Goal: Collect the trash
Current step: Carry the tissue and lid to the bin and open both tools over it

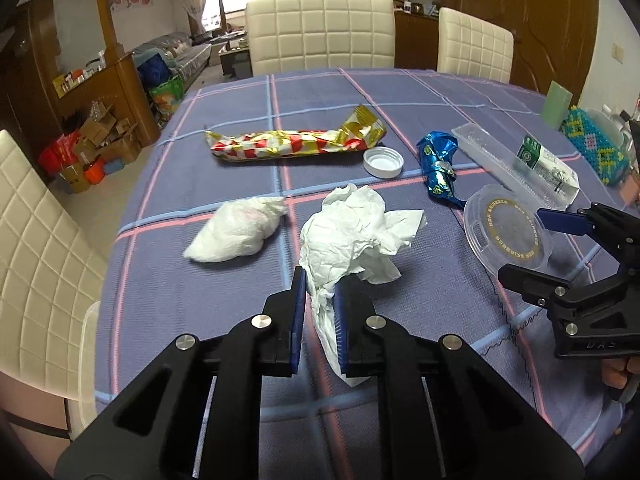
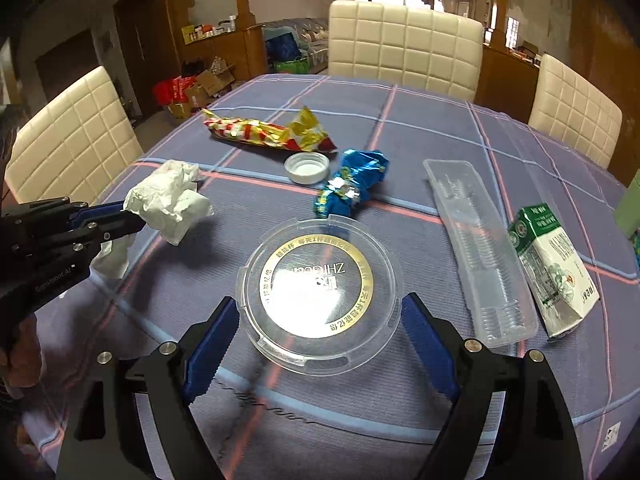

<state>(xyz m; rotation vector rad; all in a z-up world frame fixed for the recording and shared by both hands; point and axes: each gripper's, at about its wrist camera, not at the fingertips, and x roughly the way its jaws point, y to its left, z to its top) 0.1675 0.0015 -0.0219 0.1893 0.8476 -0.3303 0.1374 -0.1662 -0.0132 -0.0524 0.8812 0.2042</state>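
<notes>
A: Looking at the table point(image 1: 224, 92) w/ checked cloth, we see the clear round lid point(image 2: 320, 284) lying betw. the wide-apart fingers of the right gripper point(image 2: 320, 320), not pinched.

B: And our left gripper point(image 1: 320, 288) is clamped on the crumpled tissue point(image 1: 352, 232), raised off the cloth.

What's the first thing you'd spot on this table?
Probably the crumpled white tissue, pinched in the left claw near the front of the checked tablecloth. Next, the clear round lid with a gold ring, sitting between the right claw's open blue pads. Farther back lies a shiny red-and-gold wrapper.
</notes>
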